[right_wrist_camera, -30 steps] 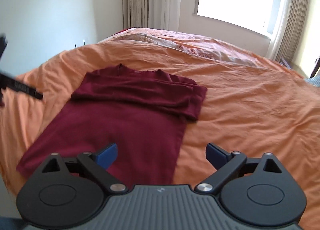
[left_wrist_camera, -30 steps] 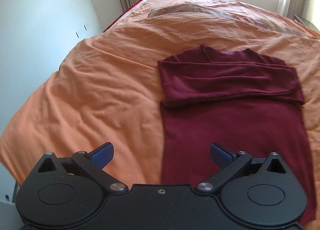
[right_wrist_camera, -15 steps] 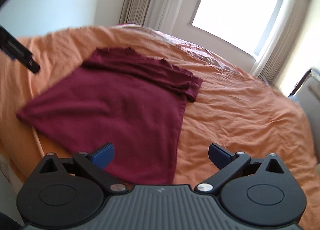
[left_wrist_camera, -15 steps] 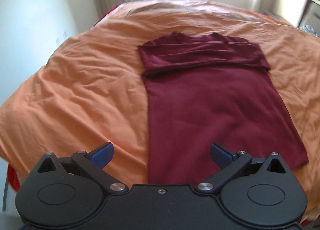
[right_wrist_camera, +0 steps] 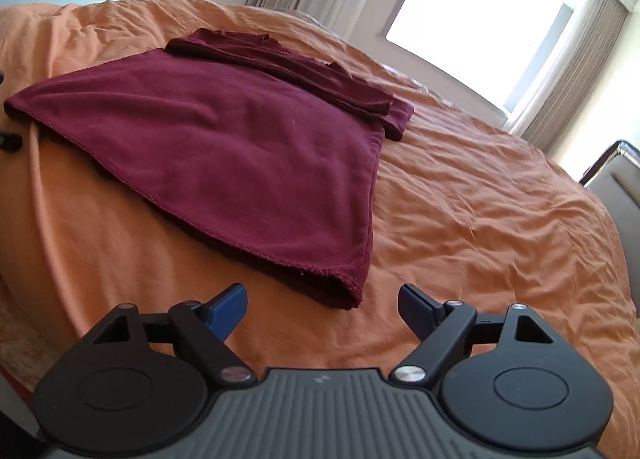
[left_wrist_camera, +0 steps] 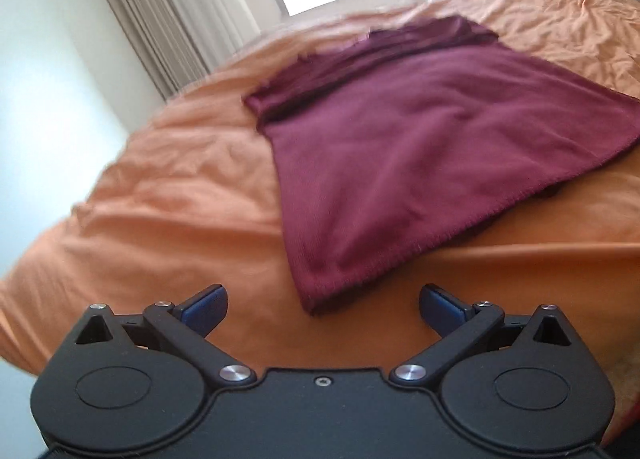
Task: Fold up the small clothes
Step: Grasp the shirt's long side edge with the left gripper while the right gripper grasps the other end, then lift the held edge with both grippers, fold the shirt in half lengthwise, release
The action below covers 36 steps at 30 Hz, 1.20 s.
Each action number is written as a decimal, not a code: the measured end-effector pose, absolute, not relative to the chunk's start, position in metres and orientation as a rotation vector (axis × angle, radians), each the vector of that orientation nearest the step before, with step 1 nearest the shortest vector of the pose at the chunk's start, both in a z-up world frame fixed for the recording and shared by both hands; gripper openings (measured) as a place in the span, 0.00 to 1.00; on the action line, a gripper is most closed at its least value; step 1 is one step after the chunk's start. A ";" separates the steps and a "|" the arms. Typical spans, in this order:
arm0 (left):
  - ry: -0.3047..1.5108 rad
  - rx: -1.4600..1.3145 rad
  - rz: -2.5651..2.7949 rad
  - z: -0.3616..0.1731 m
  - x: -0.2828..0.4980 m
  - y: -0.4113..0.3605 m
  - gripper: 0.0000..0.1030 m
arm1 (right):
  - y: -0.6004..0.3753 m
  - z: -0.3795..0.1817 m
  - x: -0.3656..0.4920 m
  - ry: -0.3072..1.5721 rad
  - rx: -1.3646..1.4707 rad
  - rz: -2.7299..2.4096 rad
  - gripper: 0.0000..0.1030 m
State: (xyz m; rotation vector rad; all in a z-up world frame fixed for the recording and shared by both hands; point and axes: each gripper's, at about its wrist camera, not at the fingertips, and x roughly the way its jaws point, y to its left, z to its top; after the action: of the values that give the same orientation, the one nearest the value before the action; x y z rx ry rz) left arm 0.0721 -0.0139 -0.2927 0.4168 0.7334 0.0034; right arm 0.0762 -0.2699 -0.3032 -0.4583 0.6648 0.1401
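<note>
Orange bedcover (left_wrist_camera: 180,187) nearer; both tongs lowered toward shirt (right_wrist_camera: 240,139) hem

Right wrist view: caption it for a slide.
Open right tool poised before the near hem corner of a maroon shirt on an orange bedspread.

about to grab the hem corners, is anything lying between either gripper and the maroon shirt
Nothing visible. Both grippers are open, and only bare orange bedspread lies between the left gripper and the near hem corner of the maroon shirt, and between the right gripper and its corner.
</note>
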 end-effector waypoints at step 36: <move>0.746 0.627 -0.319 -0.243 0.142 -0.017 0.06 | -0.264 -0.268 0.154 0.745 -0.630 0.466 0.06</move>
State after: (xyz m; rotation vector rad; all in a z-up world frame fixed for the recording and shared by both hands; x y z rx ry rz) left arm 0.1421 -0.0174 -0.2427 0.6274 0.7465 -0.3191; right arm 0.1538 -0.2638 -0.2679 -0.6304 0.7449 0.4655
